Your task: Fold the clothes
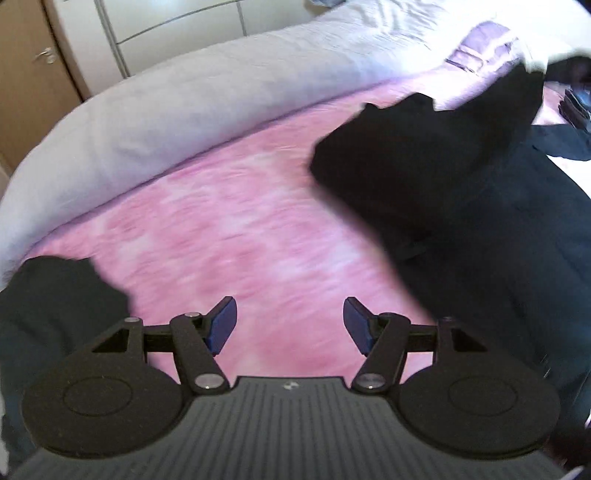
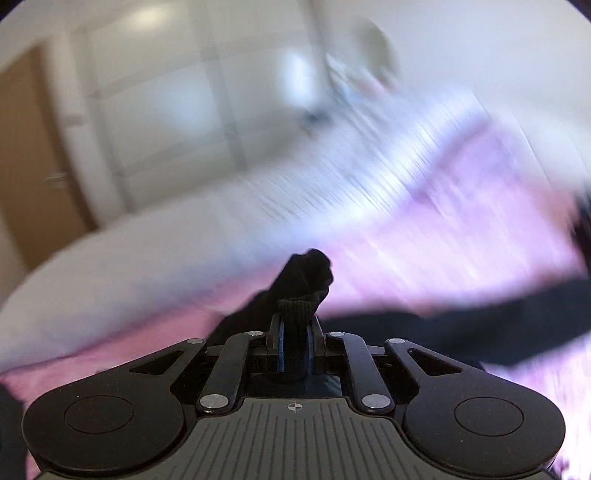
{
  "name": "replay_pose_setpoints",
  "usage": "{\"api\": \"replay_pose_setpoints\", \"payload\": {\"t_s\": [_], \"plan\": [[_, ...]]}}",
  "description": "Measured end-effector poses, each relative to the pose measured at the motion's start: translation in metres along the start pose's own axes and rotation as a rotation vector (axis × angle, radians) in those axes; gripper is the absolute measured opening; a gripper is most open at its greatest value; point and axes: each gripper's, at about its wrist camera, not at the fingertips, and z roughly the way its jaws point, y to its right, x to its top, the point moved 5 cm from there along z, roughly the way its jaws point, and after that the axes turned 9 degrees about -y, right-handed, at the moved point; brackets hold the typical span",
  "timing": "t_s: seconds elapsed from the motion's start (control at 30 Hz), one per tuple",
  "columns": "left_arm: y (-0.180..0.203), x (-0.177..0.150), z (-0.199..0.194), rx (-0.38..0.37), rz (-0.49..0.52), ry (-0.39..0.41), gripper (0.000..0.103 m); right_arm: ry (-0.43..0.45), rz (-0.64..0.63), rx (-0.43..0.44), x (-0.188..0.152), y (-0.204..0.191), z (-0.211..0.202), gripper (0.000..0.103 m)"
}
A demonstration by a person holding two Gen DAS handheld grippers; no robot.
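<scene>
A black garment (image 1: 461,192) lies on the pink bedspread (image 1: 229,229) at the right, one part of it lifted off the bed. Another dark piece of cloth (image 1: 55,295) shows at the lower left. My left gripper (image 1: 290,326) is open and empty, low over the pink spread between the two dark patches. My right gripper (image 2: 294,328) is shut on a ribbed black edge of the garment (image 2: 299,291), which bunches up above the fingers and trails off to the right. The right wrist view is heavily blurred by motion.
A pale grey duvet (image 1: 184,99) is bunched along the far side of the bed. A white wardrobe (image 1: 177,33) and a wooden door (image 1: 33,62) stand behind it. More dark clothes (image 1: 576,107) sit at the far right.
</scene>
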Motion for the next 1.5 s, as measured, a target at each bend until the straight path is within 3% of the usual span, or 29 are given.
{"api": "replay_pose_setpoints", "payload": {"t_s": [0.1, 0.2, 0.3, 0.53, 0.7, 0.77, 0.87, 1.03, 1.2, 1.43, 1.5], "plan": [[0.059, 0.023, 0.025, -0.029, 0.005, -0.050, 0.060, -0.141, 0.060, -0.014, -0.019, 0.062, 0.058, 0.010], [0.097, 0.044, 0.050, -0.031, 0.044, -0.082, 0.060, -0.238, 0.061, 0.005, -0.040, 0.108, 0.073, 0.010], [0.116, 0.066, 0.075, -0.024, 0.073, -0.095, 0.060, -0.267, 0.109, 0.035, -0.045, 0.122, 0.076, 0.010], [0.105, 0.117, 0.133, -0.030, 0.042, -0.109, 0.060, -0.258, 0.226, 0.092, -0.042, 0.146, 0.032, 0.010], [0.103, 0.144, 0.180, 0.002, 0.106, -0.134, 0.060, -0.341, 0.279, 0.038, -0.070, 0.176, 0.052, 0.011], [0.102, 0.152, 0.198, 0.012, 0.122, -0.156, 0.060, -0.350, 0.344, 0.034, -0.077, 0.190, 0.053, 0.018], [0.098, 0.155, 0.217, 0.027, 0.127, -0.196, 0.060, -0.328, 0.353, 0.024, -0.075, 0.202, 0.038, 0.031], [0.101, 0.158, 0.225, 0.054, 0.187, -0.226, 0.063, -0.196, 0.329, -0.052, -0.042, 0.241, -0.007, 0.037], [0.116, 0.170, 0.207, 0.066, 0.218, -0.205, 0.061, -0.149, 0.367, -0.209, -0.011, 0.341, -0.021, 0.044], [0.161, 0.180, 0.185, 0.060, 0.265, -0.176, 0.061, -0.029, 0.522, -0.369, 0.033, 0.479, -0.028, 0.047], [0.176, 0.182, 0.183, 0.046, 0.260, -0.180, 0.061, -0.016, 0.555, -0.380, 0.041, 0.511, -0.022, 0.048]]}}
